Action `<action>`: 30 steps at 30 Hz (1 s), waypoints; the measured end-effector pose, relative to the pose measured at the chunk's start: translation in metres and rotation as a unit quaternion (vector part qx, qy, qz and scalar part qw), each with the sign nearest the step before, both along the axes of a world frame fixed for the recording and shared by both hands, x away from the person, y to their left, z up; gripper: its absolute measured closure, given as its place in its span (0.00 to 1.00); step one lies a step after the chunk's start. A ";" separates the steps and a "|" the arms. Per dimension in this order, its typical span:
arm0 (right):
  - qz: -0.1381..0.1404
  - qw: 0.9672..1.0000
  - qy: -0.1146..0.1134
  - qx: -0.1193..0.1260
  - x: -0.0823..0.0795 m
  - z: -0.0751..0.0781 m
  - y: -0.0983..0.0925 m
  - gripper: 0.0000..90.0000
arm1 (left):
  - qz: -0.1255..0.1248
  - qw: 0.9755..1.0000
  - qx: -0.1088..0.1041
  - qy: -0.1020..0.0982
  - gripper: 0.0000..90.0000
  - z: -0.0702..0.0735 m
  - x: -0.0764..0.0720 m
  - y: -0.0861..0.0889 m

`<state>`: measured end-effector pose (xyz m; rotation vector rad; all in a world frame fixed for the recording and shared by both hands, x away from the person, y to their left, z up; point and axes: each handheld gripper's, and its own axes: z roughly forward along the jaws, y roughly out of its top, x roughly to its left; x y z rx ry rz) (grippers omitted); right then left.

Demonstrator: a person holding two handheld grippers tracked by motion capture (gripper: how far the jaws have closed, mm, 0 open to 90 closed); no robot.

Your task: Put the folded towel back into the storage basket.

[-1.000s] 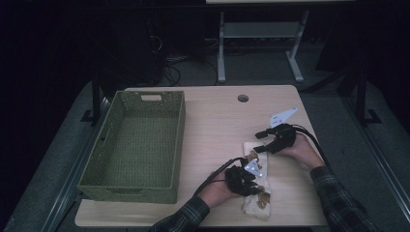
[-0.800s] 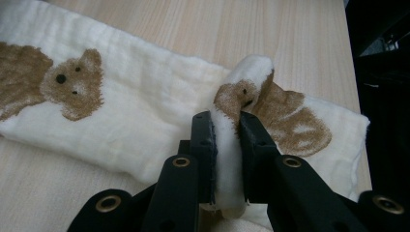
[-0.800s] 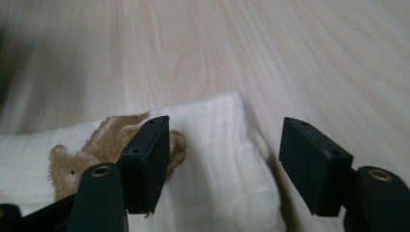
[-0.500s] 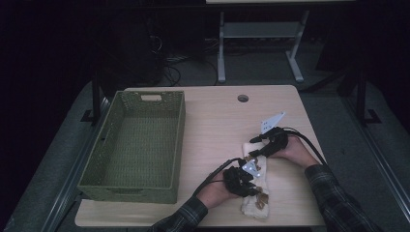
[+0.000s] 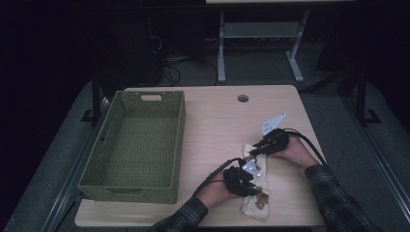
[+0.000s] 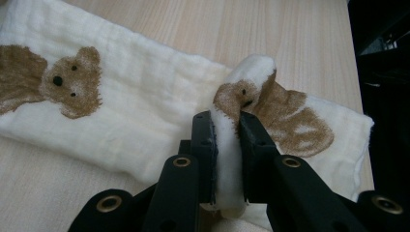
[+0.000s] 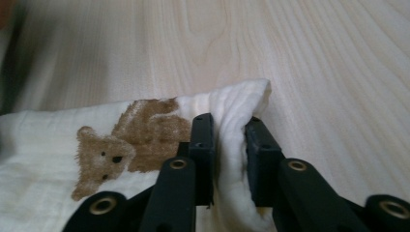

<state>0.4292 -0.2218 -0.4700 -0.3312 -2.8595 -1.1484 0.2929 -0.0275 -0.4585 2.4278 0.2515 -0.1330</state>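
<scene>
Bear-print cloth (image 5: pixel 255 198), cream muslin with brown teddy bears, lies folded into a long strip on the right half of the light wood table (image 5: pixel 217 125), running from near the front edge back toward the middle. Far left on the table: green woven basket (image 5: pixel 138 145), rectangular, with a handle slot in its far wall, well apart from the cloth. Left gripper (image 5: pixel 244 179) sits over the near part of the strip; in the left gripper view its jaws are drawn in narrow and pinch a raised fold of the cloth (image 6: pixel 227 145), a bear's face puckered up just above the pads, another bear printed flat on the cloth at left. Right gripper (image 5: pixel 261 149) works the far end of the strip; its jaws have just been closing, and in the right gripper view they now clamp a bunched edge of the cloth (image 7: pixel 232 145) near its corner, with a bear print lying just left of the jaws. Weave shows fine ribbing and a soft, crinkled surface. Round cable hole (image 5: pixel 242 98) in the tabletop, far side, right of the basket. No readable brand, label or writing on cloth, basket or grippers.
</scene>
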 end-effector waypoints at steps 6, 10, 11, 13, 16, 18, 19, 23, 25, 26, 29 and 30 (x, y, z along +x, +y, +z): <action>-0.004 1.000 -0.001 -0.012 -0.002 0.003 0.002 0.89 | -0.001 1.000 -0.004 0.006 0.87 0.003 0.002 0.000; -0.002 1.000 -0.010 -0.011 -0.002 0.014 0.005 0.89 | 0.003 1.000 -0.016 0.009 0.88 0.013 0.003 0.004; -0.003 1.000 -0.012 -0.011 -0.002 0.018 0.005 0.89 | 0.005 1.000 -0.019 0.009 0.88 0.015 0.004 0.005; -0.003 1.000 -0.014 -0.008 -0.001 0.024 0.006 0.89 | 0.010 1.000 -0.029 0.008 0.88 0.024 0.006 0.010; 0.000 1.000 -0.015 0.003 0.000 0.034 0.007 0.89 | 0.014 0.999 -0.038 0.000 0.88 0.039 0.009 0.017; -0.002 1.000 -0.018 0.006 0.001 0.039 0.009 0.89 | 0.018 0.999 -0.043 -0.006 0.88 0.048 0.010 0.022; -0.002 1.000 -0.015 0.002 0.003 0.044 0.010 0.89 | 0.021 0.999 -0.048 -0.007 0.88 0.053 0.011 0.024; 0.001 1.000 -0.023 0.010 0.007 0.060 0.017 0.89 | 0.026 0.998 -0.051 -0.015 0.87 0.072 0.013 0.035; 0.002 1.000 -0.024 0.019 0.007 0.070 0.023 0.89 | 0.032 0.998 -0.059 -0.017 0.87 0.086 0.014 0.042; 0.006 0.999 -0.033 0.021 0.009 0.074 0.026 0.89 | 0.035 0.997 -0.059 -0.022 0.87 0.092 0.015 0.045; 0.010 0.999 -0.034 0.022 0.012 0.087 0.038 0.89 | 0.043 0.997 -0.061 -0.035 0.87 0.110 0.016 0.055; 0.012 0.999 -0.037 0.025 0.013 0.091 0.042 0.89 | 0.045 0.996 -0.062 -0.037 0.87 0.114 0.016 0.059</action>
